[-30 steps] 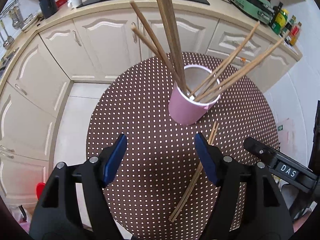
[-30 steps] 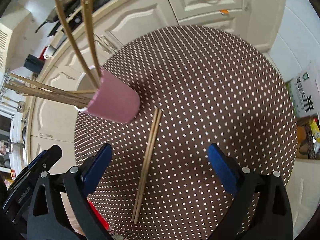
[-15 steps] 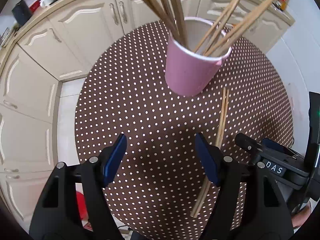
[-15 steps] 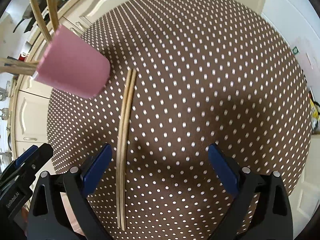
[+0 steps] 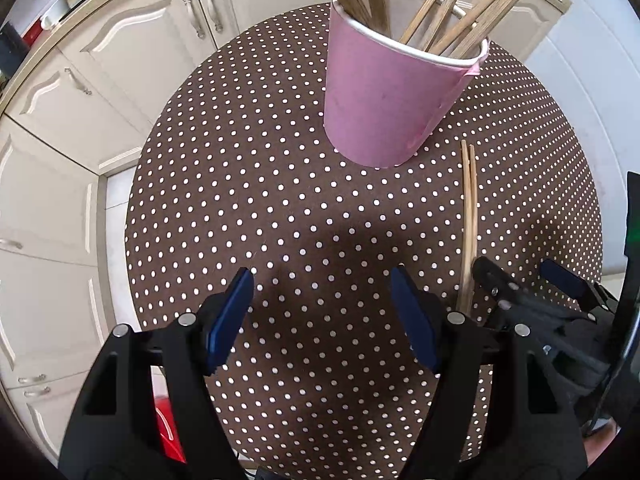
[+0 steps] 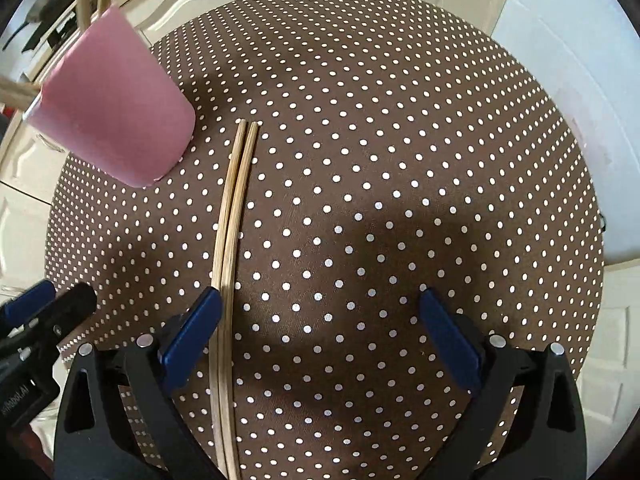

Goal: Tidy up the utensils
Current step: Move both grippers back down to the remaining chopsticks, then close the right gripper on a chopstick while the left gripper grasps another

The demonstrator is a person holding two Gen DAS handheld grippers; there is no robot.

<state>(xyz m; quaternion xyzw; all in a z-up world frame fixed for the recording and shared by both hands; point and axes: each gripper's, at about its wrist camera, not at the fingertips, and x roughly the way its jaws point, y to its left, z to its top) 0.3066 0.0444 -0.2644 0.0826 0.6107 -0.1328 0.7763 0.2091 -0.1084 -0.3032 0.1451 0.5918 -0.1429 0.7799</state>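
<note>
The right gripper, fingers wide, should shift left to straddle the chopsticks, pinching both together. The left gripper, also wide, could steady the cup.

Round table under brown cloth, white polka dots. Cream cabinets with metal handles behind and at left. Countertop edge above cabinets. Red object on floor below table edge. White tiled floor beside table.
</note>
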